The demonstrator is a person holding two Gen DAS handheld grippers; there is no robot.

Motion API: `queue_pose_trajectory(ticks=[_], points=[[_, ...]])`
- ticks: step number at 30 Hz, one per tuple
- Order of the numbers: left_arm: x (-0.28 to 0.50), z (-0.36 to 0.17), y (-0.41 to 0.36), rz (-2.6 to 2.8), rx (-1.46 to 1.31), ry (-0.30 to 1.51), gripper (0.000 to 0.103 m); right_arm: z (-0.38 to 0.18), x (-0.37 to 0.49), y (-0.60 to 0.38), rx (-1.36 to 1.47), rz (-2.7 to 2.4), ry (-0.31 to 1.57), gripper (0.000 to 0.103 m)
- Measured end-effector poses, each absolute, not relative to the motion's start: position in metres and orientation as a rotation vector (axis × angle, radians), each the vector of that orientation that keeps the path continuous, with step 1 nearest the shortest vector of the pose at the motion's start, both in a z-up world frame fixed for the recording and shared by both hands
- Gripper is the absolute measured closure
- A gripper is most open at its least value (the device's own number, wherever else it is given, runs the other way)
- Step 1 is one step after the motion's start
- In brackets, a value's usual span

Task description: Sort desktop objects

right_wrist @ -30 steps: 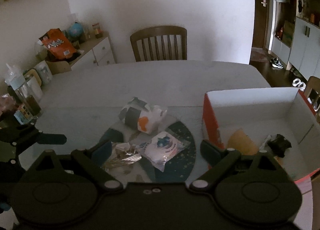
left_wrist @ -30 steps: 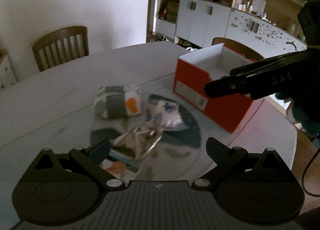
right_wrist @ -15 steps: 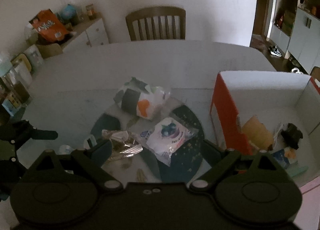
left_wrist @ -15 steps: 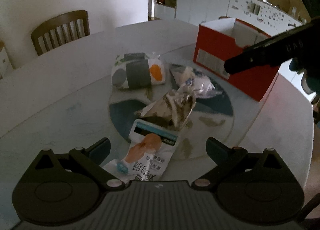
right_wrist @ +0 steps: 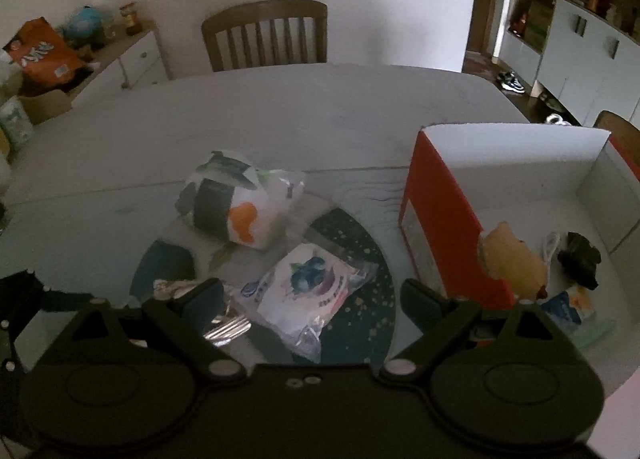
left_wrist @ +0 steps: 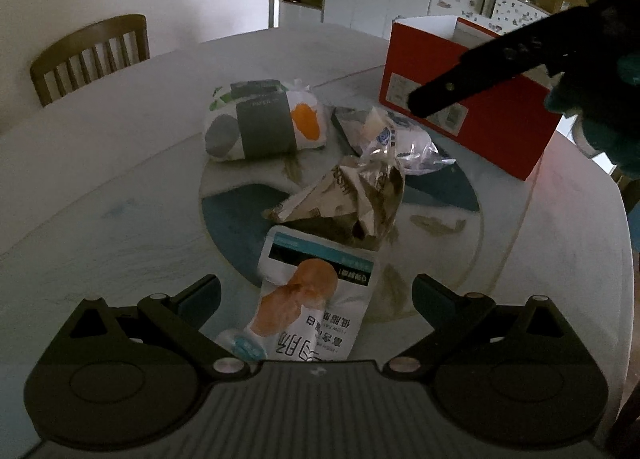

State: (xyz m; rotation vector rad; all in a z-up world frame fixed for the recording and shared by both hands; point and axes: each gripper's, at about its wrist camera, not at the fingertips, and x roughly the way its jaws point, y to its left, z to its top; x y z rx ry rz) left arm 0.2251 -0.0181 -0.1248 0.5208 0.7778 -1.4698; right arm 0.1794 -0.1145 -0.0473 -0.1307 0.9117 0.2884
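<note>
Hovering low over the near part of the table (left_wrist: 100, 195), the left gripper (left_wrist: 316, 291) has its jaws spread wide and holds nothing. Between its fingers lies a flat white snack packet (left_wrist: 316, 299) with a picture of an orange piece of food. Just beyond it, partly resting on its far edge, is a crumpled foil wrapper (left_wrist: 352, 199). Farther away are a clear bag with a blueberry picture (right_wrist: 316, 291) and, to the far left, a soft tissue pack (left_wrist: 264, 123) with grey and orange shapes. The red box (left_wrist: 468, 115) stands at the right, and some things already lie inside it.

The right gripper (right_wrist: 308, 295) is also spread and empty, and it hangs above the blueberry bag, with the box just beside it on the right.

I judge that the white packet is light, thin and smooth, so it may slide on the glossy surface when the fingers press on it. A good place to take hold seems to be its near edge or a side seam, where the film can fold a little between the pads. The foil wrapper is also light, and it may be dragged along if the packet is pulled away quickly. The blueberry bag looks puffy, so a gentle pinch at its sealed edge would be safer than squeezing its middle.
</note>
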Motion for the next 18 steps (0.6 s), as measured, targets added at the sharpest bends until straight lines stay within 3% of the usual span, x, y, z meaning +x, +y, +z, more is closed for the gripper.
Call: queue_pose_trajectory(ticks=[18], points=[[0.223, -0.143, -0.026, -1.479, 0.511, 0.757, 0.002, -0.084, 0.214, -0.106, -0.063, 0.217, 0.973, 0.009]])
